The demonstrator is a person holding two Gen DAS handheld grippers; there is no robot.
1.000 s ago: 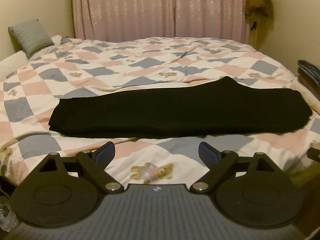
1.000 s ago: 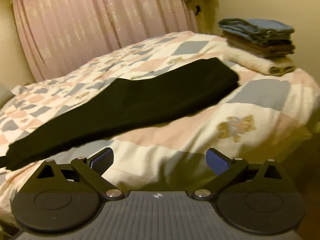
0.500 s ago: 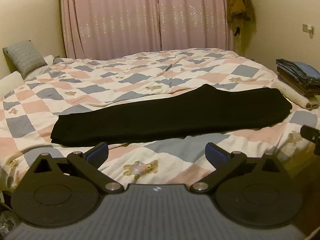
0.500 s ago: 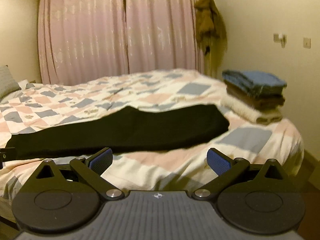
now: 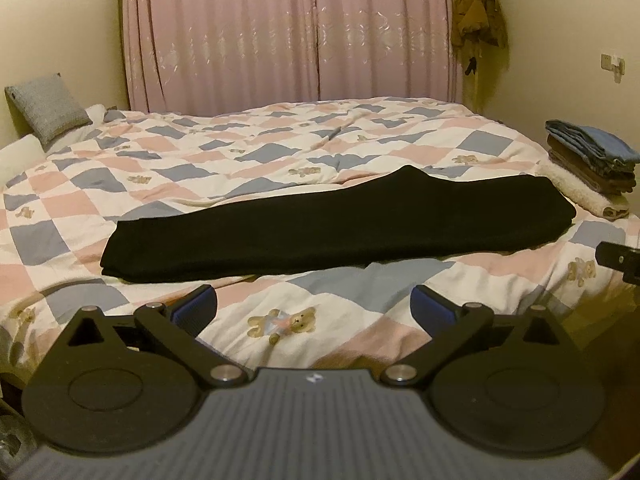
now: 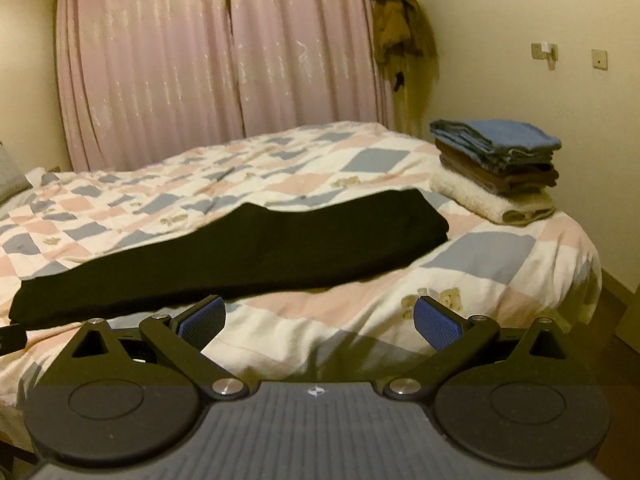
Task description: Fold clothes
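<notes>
A: What's nearest the cameras?

B: Both grippers, held off the near edge of the bed. The left gripper point(image 5: 314, 307) has its jaws wide apart with nothing between them. The right gripper point(image 6: 320, 318) is the same, blue pads spread and empty.

A: And the garment?

B: The black garment point(image 5: 332, 228) lies flat on the quilt point(image 5: 224, 152), folded into a long strip running left to right across the bed's near half. Neither gripper touches it; it sits just beyond the jaws.

A: Anything by its right end?

B: A stack point(image 6: 498, 164) of folded clothes near the bed's right edge, blue on top, brown under it, a cream piece at the bottom. It stands close to the garment, not touching.

A: Farther back?

B: A grey pillow point(image 5: 46, 106) at the far left, pink curtains point(image 5: 288, 28) behind the bed, and a brown coat point(image 6: 402, 20) hanging in the corner.
</notes>
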